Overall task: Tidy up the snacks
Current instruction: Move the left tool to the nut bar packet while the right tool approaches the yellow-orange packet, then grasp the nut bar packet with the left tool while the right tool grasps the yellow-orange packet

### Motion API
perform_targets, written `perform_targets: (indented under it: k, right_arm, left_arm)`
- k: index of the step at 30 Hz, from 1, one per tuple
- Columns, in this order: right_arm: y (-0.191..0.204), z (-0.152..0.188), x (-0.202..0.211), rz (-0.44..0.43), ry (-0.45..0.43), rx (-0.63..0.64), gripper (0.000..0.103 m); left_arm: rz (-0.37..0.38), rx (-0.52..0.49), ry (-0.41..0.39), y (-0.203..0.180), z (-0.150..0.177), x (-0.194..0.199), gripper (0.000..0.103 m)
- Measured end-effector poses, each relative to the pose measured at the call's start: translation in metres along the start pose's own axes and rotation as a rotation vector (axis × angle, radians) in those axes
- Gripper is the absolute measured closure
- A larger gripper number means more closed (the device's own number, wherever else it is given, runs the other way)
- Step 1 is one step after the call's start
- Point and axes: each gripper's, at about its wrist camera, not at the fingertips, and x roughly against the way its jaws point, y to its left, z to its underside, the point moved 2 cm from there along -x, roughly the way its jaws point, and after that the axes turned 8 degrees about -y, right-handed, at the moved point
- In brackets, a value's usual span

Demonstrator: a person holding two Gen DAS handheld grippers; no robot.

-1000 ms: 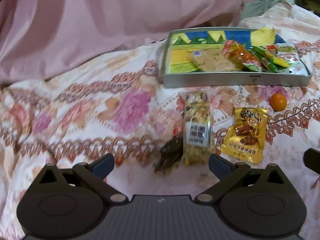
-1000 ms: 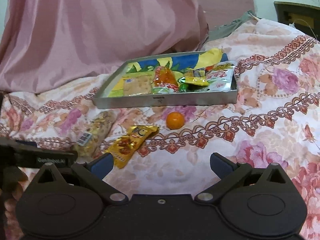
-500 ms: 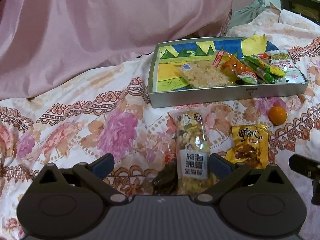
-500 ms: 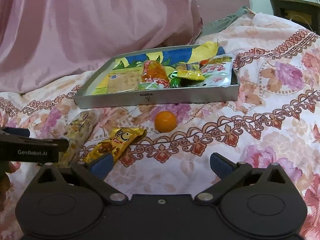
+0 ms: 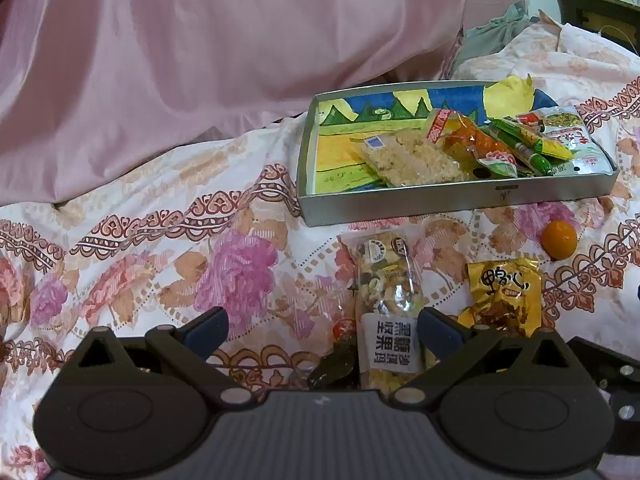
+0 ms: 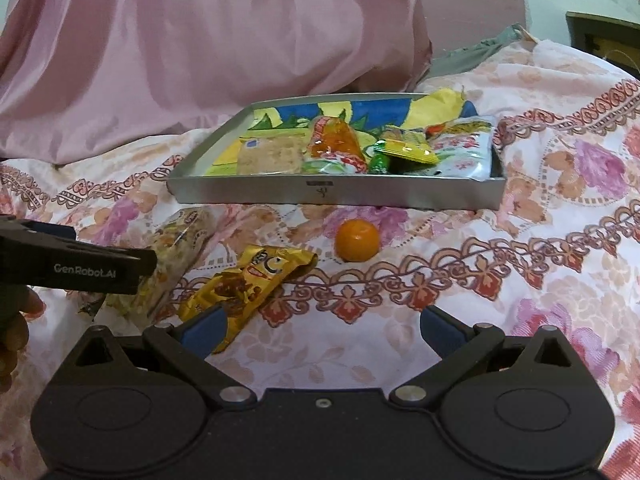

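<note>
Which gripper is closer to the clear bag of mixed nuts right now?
Left. The left gripper has its open jaws right over the mixed nuts bag, one finger at its edge. The right gripper sits off to its right, open, beside the yellow packet.

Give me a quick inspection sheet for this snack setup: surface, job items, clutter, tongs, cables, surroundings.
Surface: floral bedsheet, wrinkled, soft.
Job's things: metal tray already holds several snack packs; nut mix pack, yellow snack pack and small orange lie on the sheet in front of the tray.
Clutter: dark wrapper beside the nut mix pack.
Tongs: left tongs open, low around the nut mix pack's near end; right tongs open, empty, with the yellow snack pack at their left finger.
Cables: nothing seen.
Surroundings: pink cloth heaped behind the tray; dark furniture at far right.
</note>
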Motion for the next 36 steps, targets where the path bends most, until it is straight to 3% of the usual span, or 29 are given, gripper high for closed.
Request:
perform_targets:
  k: [12,20,25,30,36]
  right_arm:
    - [0.021,-0.002,-0.018,-0.091,-0.033,0.061,0.001]
    - [0.036,0.002,-0.046,-0.105,0.013,0.092,0.001]
    - [0.034,0.005,-0.048,-0.055,0.029,0.116,0.013]
    - [0.022,0.005,-0.036,0.011,0.047,0.052,0.028]
    - [0.017,0.003,-0.031,-0.026,0.03,-0.022,0.03]
  left_arm:
    - [0.009,0.028,-0.007,0.004,-0.003,-0.001,0.001]
    - [0.012,0.028,-0.002,0.002,-0.003,-0.004,0.001]
    - [0.029,0.033,-0.005,0.002,0.0,-0.004,0.002]
    - [0.045,0.027,-0.021,0.002,0.004,0.0,0.003]
    - [0.083,0.058,-0.017,0.006,0.005,0.001,0.011]
